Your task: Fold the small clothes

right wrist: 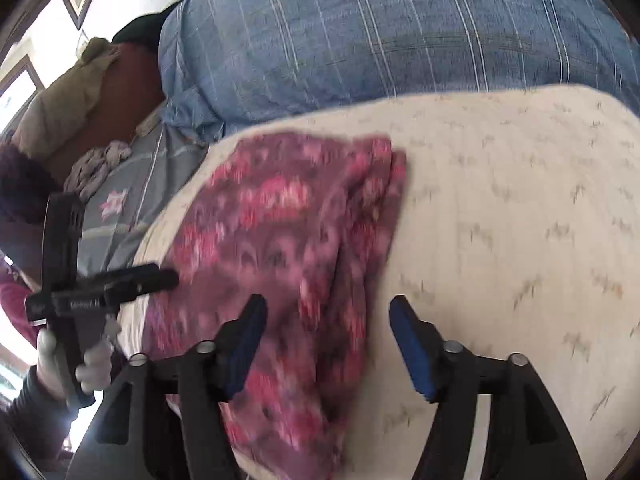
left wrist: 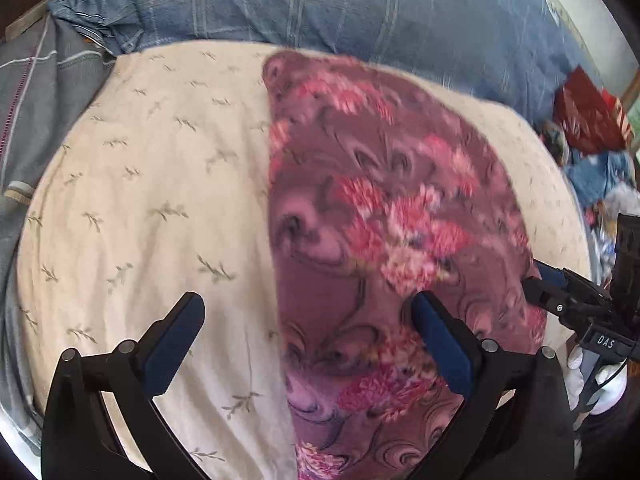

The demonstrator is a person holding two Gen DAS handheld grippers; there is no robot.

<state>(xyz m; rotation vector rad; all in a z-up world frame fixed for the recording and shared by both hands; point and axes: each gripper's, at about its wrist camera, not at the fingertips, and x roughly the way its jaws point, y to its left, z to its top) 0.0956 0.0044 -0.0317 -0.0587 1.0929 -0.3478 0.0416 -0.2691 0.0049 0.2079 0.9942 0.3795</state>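
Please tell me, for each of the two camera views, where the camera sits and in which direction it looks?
Left wrist: on the left hand-held gripper, jaws open, looking down over the floral cloth on the cream pad; the right hand-held gripper enters at right.
Right wrist: on the right hand-held gripper, jaws open, facing the same cloth from its other side; the left hand-held gripper and gloved hand show at left.
Shared: cloth, pad, blue striped bedding.

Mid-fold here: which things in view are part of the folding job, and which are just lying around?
Job:
floral garment
cream cloth beneath it
left gripper, open
right gripper, open

Lying about:
blue plaid bedding
grey striped fabric
red item
tan pillow
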